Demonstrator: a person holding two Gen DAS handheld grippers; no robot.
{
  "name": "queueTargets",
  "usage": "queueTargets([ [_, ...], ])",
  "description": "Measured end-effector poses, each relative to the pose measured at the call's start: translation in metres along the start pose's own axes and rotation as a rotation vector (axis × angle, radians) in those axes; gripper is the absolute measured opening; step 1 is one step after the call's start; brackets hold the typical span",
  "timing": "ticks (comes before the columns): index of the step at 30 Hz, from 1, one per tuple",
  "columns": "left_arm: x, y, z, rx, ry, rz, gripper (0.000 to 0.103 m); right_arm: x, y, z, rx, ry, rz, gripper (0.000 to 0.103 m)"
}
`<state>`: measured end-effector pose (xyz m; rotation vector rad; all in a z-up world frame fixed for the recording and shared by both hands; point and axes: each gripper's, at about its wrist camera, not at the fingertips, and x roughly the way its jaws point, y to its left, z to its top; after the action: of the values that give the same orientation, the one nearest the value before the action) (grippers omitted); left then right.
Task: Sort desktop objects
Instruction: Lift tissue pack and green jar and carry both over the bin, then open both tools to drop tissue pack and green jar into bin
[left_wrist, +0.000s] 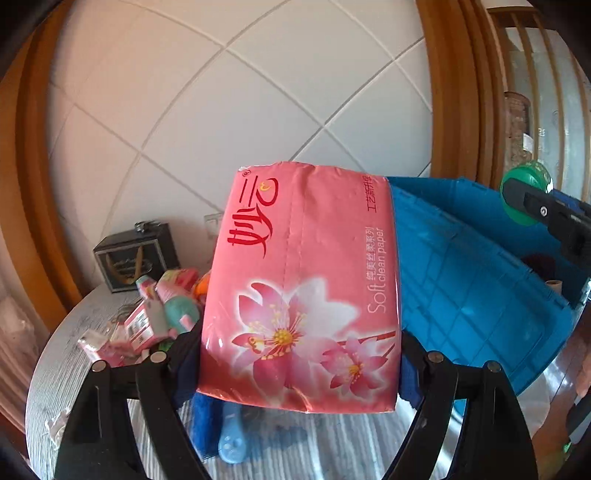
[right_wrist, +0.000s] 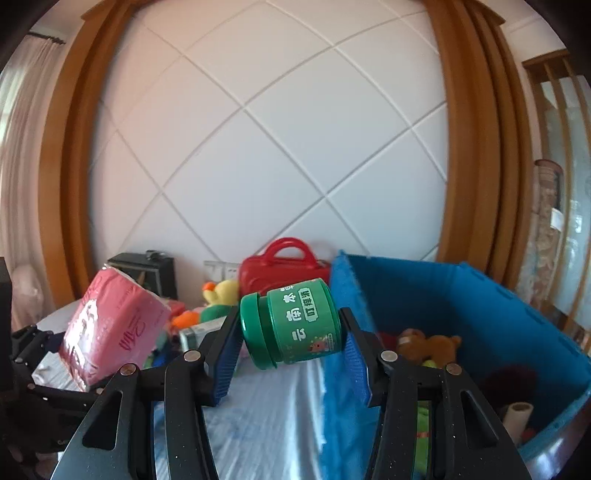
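Observation:
My left gripper (left_wrist: 299, 373) is shut on a pink tissue pack (left_wrist: 303, 288) with flower print and holds it above the table, left of the blue bin (left_wrist: 472, 288). The pack also shows in the right wrist view (right_wrist: 114, 328). My right gripper (right_wrist: 291, 350) is shut on a green jar (right_wrist: 291, 325) lying sideways between the blue pads, at the bin's left wall (right_wrist: 347, 314). The jar shows in the left wrist view (left_wrist: 524, 199) above the bin. Inside the bin lie a brown plush toy (right_wrist: 432, 345), a dark red item and a paper roll (right_wrist: 517, 415).
A pile of small pink boxes and tubes (left_wrist: 155, 317) lies on the grey table (left_wrist: 51, 369). A black box (left_wrist: 136, 258), a red case (right_wrist: 284, 269) and plush toys (right_wrist: 218, 295) stand at the back. A blue spoon (left_wrist: 231, 446) lies under the pack.

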<state>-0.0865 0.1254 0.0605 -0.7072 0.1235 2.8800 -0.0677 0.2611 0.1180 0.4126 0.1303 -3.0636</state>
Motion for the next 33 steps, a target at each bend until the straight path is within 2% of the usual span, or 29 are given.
queueTargets([
  [6, 0.009, -0.106, 0.047, 0.027, -0.047, -0.099, 0.083, -0.007, -0.090, -0.004, 0.042, 0.002, -0.160, 0.050],
  [9, 0.015, -0.154, 0.064, 0.031, -0.040, -0.135, 0.083, -0.004, -0.135, -0.012, 0.058, 0.031, -0.214, 0.050],
  [12, 0.030, -0.199, 0.079, 0.028, 0.017, -0.171, 0.083, 0.002, -0.176, -0.017, 0.081, 0.067, -0.253, 0.050],
  [14, 0.045, -0.223, 0.086, 0.014, 0.084, -0.189, 0.083, -0.001, -0.197, -0.021, 0.088, 0.079, -0.275, 0.050],
  [16, 0.065, -0.238, 0.086, 0.019, 0.147, -0.188, 0.083, 0.002, -0.217, -0.024, 0.092, 0.100, -0.292, 0.050],
  [19, 0.083, -0.264, 0.086, 0.078, 0.217, -0.169, 0.083, 0.006, -0.241, -0.028, 0.092, 0.148, -0.305, 0.050],
  [23, 0.098, -0.278, 0.081, 0.082, 0.312, -0.192, 0.083, 0.021, -0.256, -0.035, 0.089, 0.228, -0.289, 0.050],
  [28, 0.103, -0.285, 0.078, 0.108, 0.348, -0.168, 0.083, 0.033, -0.266, -0.047, 0.109, 0.302, -0.281, 0.050],
  [33, 0.105, -0.287, 0.076, 0.110, 0.373, -0.186, 0.083, 0.041, -0.277, -0.053, 0.129, 0.345, -0.279, 0.050],
])
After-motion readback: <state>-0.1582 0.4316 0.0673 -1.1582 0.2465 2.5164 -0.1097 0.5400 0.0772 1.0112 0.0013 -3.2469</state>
